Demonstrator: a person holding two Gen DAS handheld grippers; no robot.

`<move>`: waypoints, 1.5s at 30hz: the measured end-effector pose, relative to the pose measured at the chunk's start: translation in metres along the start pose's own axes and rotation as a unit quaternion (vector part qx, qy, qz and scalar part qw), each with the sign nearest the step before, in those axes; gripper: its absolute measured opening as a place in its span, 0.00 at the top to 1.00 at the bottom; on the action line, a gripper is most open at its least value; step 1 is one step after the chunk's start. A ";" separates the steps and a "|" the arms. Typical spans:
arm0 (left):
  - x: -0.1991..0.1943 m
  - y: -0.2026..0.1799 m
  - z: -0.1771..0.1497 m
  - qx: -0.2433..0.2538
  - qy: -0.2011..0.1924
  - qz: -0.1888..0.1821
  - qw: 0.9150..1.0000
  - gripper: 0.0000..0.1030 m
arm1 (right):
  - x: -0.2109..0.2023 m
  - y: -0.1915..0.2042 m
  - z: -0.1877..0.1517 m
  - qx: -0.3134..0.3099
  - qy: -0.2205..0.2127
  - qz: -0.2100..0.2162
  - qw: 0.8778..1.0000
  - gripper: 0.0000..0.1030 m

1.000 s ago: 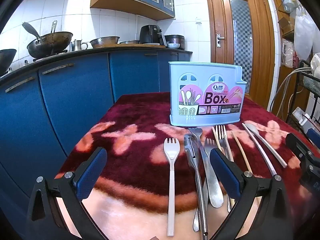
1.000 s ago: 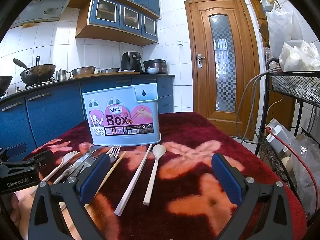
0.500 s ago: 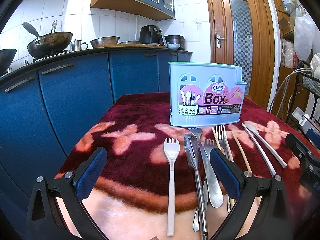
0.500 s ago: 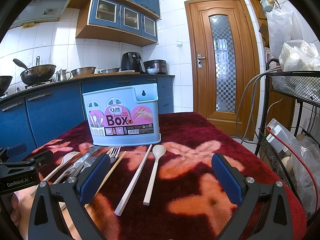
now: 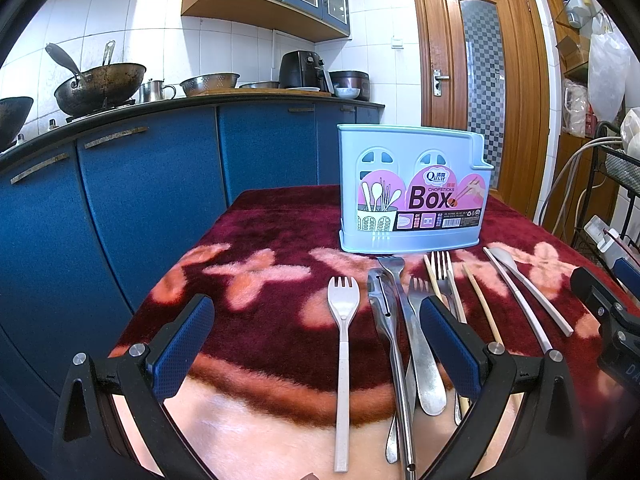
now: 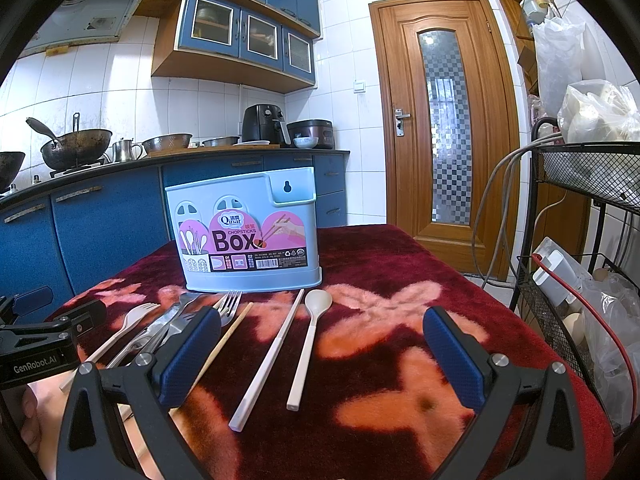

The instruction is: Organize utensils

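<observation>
Fingers on both the left gripper (image 5: pixel 316 344) and right gripper (image 6: pixel 320 356) are spread wide and empty, so nothing's sorted yet: every fork, spoon and chopstick lies on the worktop (image 6: pixel 400 256) before the blue chopsticks box (image 6: pixel 244 232).

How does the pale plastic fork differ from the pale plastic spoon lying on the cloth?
The plastic fork ends in tines and lies at the row's left end; the plastic spoon ends in an oval bowl and lies at the right end. Both are pale, lie flat, and point toward the blue box.
</observation>
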State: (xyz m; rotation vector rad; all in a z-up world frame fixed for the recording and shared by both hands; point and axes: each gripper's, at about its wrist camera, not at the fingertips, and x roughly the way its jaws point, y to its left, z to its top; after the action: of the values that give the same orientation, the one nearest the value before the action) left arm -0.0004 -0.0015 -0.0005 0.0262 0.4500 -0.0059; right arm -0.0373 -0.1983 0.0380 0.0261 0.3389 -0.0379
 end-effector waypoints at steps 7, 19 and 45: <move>0.000 0.000 0.000 0.000 0.000 0.000 1.000 0.00 | 0.000 0.000 0.000 0.000 0.000 0.000 1.000 0.00; 0.000 0.000 0.000 -0.001 0.000 0.000 1.000 0.00 | 0.000 0.000 0.000 0.000 0.000 0.000 1.000 0.00; 0.000 0.000 0.000 -0.002 -0.001 -0.001 1.000 0.00 | 0.001 0.001 0.000 -0.003 0.004 -0.004 1.000 0.00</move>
State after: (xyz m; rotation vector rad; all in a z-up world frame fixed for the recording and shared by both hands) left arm -0.0006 -0.0011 -0.0005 0.0225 0.4482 -0.0069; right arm -0.0360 -0.1970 0.0375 0.0192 0.3476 -0.0439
